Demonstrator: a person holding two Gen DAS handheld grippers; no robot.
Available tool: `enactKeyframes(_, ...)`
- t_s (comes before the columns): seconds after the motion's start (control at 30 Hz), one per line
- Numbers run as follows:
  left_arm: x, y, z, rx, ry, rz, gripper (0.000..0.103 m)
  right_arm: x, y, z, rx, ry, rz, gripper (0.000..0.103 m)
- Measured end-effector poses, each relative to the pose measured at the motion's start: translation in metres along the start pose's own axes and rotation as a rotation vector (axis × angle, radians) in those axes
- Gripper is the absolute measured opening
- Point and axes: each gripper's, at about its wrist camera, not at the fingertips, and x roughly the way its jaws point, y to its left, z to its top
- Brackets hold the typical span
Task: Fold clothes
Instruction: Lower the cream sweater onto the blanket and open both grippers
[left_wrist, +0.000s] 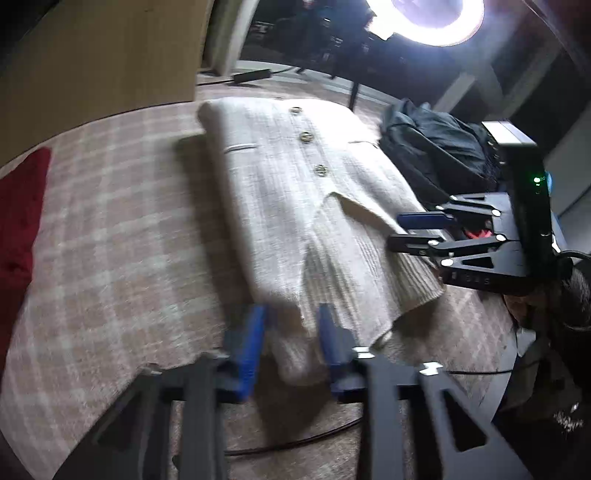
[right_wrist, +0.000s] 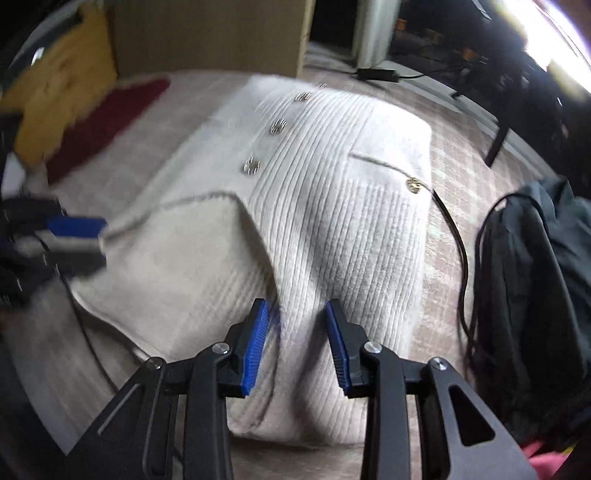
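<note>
— Checked bedspread (left_wrist: 110, 229), lamp glare behind: where's the cardigan (left_wrist: 295, 206)?

— Flat mid-bed, buttons up, red cloth (left_wrist: 22, 221) on one side, dark jacket (right_wrist: 535, 288) on the other.

— The grippers?

— Left gripper (left_wrist: 291, 332) clenched on a hem fold. Right gripper (right_wrist: 295, 332) straddles the ribbed knit; grip unclear.

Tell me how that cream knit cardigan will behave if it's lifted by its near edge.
The cream knit cardigan will probably sag and drape: it is soft ribbed fabric already lying in loose folds. It looks thick, so likely fairly heavy for a garment. The metal buttons may weigh the front down a little.
</note>
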Motion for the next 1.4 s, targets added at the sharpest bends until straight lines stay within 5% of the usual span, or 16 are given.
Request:
enactKeyframes(0.03, -0.001, -0.004, 0.002, 0.012, 0.002, -0.009, 0.011, -0.002, -0.002, 0.0, -0.005, 0.002, 0.0, 0.008)
enactKeyframes(0.17, -0.018, -0.03, 0.008, 0.071, -0.028, -0.079, 0.009, -0.023, -0.024, -0.002, 0.057, -0.022, 0.045, 0.008)
enactKeyframes(0.23, -0.025, -0.044, 0.006, 0.135, -0.027, -0.073, 0.017, -0.03, -0.028, -0.004, 0.057, -0.016, 0.071, 0.011)
enactKeyframes(0.3, -0.029, -0.044, 0.003, 0.142, -0.028, -0.037, 0.023, -0.043, -0.023, -0.003, 0.046, -0.042, 0.046, 0.023)
enactKeyframes(0.33, -0.029, -0.036, -0.001, 0.108, -0.026, -0.03, 0.025, -0.05, -0.019, -0.001, 0.049, -0.068, 0.051, 0.031)
enactKeyframes(0.43, -0.029, -0.012, -0.011, 0.007, -0.02, -0.007, 0.025, -0.068, -0.011, 0.009, 0.102, -0.156, 0.188, 0.032)
enactKeyframes(0.53, -0.031, 0.001, -0.024, -0.035, -0.012, 0.01, 0.025, -0.048, 0.002, 0.021, 0.147, -0.097, 0.361, 0.032)
enactKeyframes(0.67, -0.041, 0.006, -0.038, -0.042, -0.016, 0.036, 0.027, -0.021, 0.031, 0.033, 0.119, -0.023, 0.472, 0.032)
enactKeyframes(0.97, -0.048, 0.016, -0.051, -0.06, -0.024, 0.049, 0.027, 0.013, 0.046, 0.04, 0.193, 0.085, 0.568, 0.032)
enactKeyframes(1.0, -0.046, 0.015, -0.05, -0.058, -0.024, 0.045, 0.027, 0.018, 0.042, 0.041, 0.222, 0.087, 0.573, 0.031)
enactKeyframes(1.07, -0.043, 0.012, -0.048, -0.043, -0.028, 0.036, 0.027, 0.025, 0.034, 0.042, 0.271, 0.084, 0.597, 0.003)
enactKeyframes(1.2, -0.039, -0.005, -0.042, 0.037, -0.043, 0.029, 0.027, 0.011, 0.015, 0.035, 0.353, 0.036, 0.696, 0.003)
enactKeyframes(1.4, -0.027, -0.032, -0.032, 0.157, -0.068, 0.012, 0.036, -0.008, -0.005, 0.027, 0.401, -0.005, 0.734, 0.003)
